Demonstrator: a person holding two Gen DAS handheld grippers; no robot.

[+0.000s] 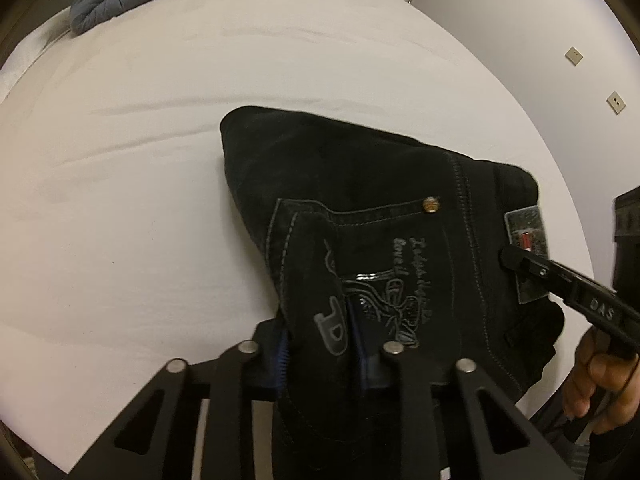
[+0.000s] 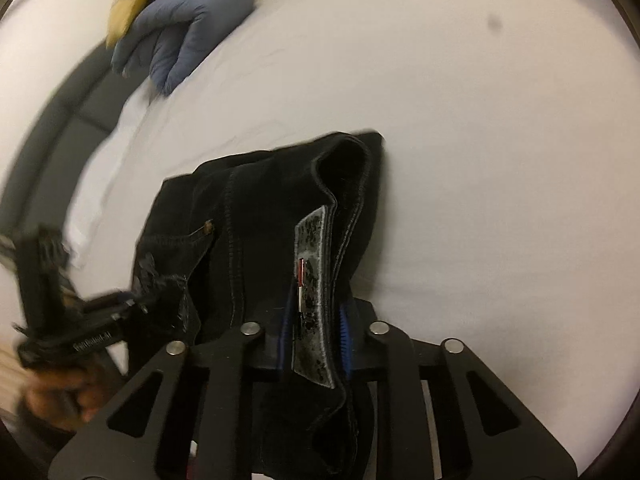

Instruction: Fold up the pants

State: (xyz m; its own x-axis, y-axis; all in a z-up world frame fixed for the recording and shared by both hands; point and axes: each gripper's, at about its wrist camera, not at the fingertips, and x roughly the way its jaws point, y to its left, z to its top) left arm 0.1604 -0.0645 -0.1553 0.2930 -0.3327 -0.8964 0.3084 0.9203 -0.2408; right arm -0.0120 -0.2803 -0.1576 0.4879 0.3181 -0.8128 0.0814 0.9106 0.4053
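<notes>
On the white bed sheet [image 1: 140,160], the black denim pants [image 1: 360,200] are lying folded ahead of me; I'm pinching the pocket edge with my left gripper [image 1: 324,340], waistband patch with my right gripper [image 2: 316,328].

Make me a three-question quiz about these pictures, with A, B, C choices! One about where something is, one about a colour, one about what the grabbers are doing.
1. Where do the pants lie?
A. on a white bed
B. on a wooden floor
C. in a basket

2. What colour is the puffy jacket at the far end of the bed?
A. red
B. grey-blue
C. green

3. What are the left gripper and right gripper doing?
A. both wide open over bare sheet
B. both pinching the pants
C. both holding the jacket

Answers:
1 A, white sheet shows all around the pants.
2 B, it looks grey-blue in both views.
3 B, each wrist view shows dark fabric squeezed between the jaws.
</notes>
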